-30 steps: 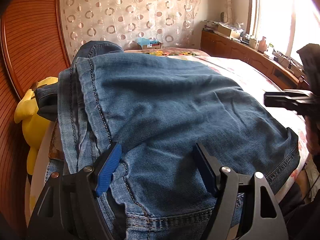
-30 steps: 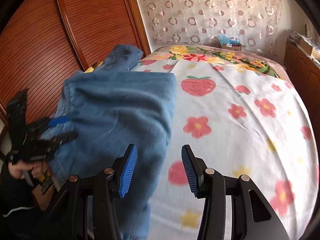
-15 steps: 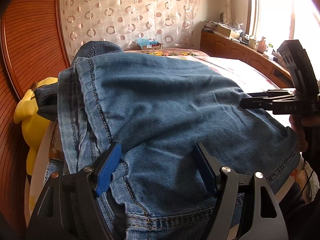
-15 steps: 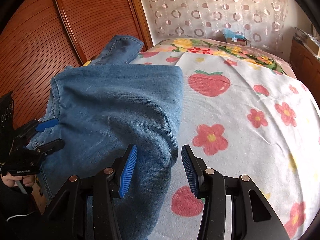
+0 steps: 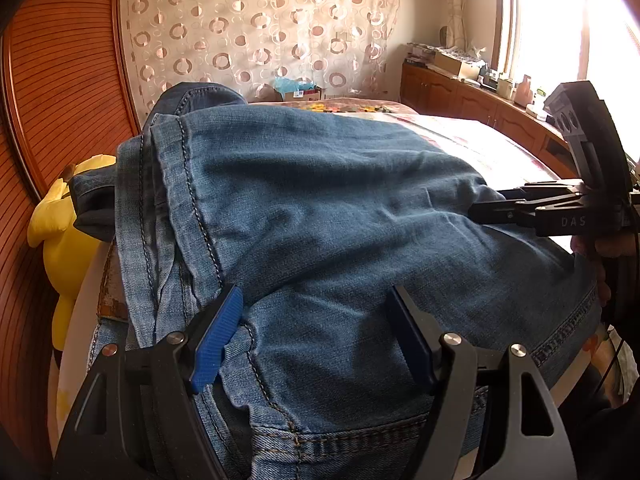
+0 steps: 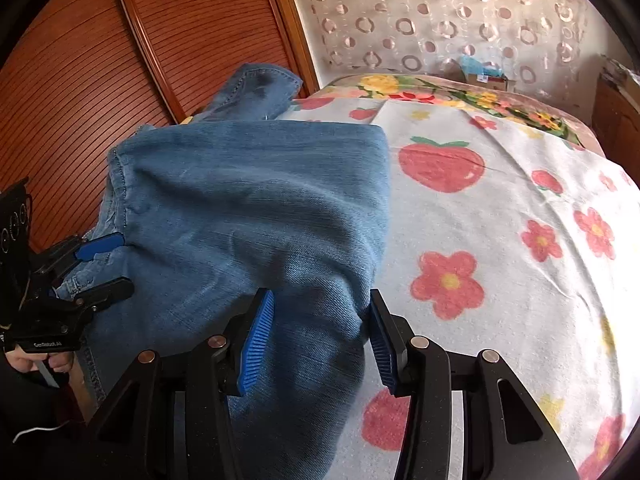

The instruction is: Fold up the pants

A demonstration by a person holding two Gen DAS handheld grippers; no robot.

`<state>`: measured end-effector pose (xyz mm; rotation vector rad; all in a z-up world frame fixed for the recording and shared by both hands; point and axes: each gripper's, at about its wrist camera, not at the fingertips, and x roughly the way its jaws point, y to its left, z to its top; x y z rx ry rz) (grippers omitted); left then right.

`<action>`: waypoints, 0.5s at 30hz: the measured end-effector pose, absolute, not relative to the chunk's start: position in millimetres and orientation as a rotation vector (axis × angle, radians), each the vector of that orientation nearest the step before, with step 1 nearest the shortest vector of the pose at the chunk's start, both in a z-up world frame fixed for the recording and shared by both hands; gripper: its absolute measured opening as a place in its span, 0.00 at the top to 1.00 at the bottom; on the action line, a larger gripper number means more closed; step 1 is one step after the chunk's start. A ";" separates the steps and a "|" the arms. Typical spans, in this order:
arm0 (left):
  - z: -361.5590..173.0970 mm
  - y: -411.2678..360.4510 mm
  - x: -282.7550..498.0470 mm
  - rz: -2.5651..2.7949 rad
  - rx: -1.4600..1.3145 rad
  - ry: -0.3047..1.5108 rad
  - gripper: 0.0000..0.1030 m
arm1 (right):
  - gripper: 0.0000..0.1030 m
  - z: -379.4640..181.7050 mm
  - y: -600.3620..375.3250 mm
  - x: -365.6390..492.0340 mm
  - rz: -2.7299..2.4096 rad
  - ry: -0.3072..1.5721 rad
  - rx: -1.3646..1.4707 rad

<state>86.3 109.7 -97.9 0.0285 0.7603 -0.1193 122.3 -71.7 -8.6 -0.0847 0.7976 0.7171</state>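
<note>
Blue jeans (image 5: 328, 216) lie folded on the bed; in the right wrist view the jeans (image 6: 248, 208) cover the bed's left part. My left gripper (image 5: 316, 332) is open, its blue pads straddling the denim near the waistband seam. My right gripper (image 6: 320, 332) is open with the jeans' folded right edge between its pads. The right gripper (image 5: 520, 208) shows at the jeans' right edge in the left view. The left gripper (image 6: 100, 264) shows at the jeans' left edge in the right view.
The white bedspread (image 6: 500, 240) with red flowers and strawberries stretches right of the jeans. A wooden slatted headboard (image 6: 100, 60) stands on the left. A yellow plush toy (image 5: 64, 240) sits by it. A wooden cabinet (image 5: 480, 100) runs under the window.
My right gripper has moved left and forward onto the jeans' right edge, so denim now sits between its pads. The left gripper has stayed in place.
</note>
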 end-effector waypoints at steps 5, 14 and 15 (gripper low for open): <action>-98.3 109.9 86.2 -0.120 0.027 0.760 0.27 | 0.81 -8.7 -66.6 117.7 0.730 0.793 -0.092; -84.2 112.8 82.3 -0.132 -0.017 0.748 0.27 | 0.95 28.2 -91.1 94.4 0.743 0.648 0.005; -78.8 111.8 79.8 -0.138 -0.019 0.736 0.27 | 0.95 38.2 -94.7 87.2 0.740 0.618 0.007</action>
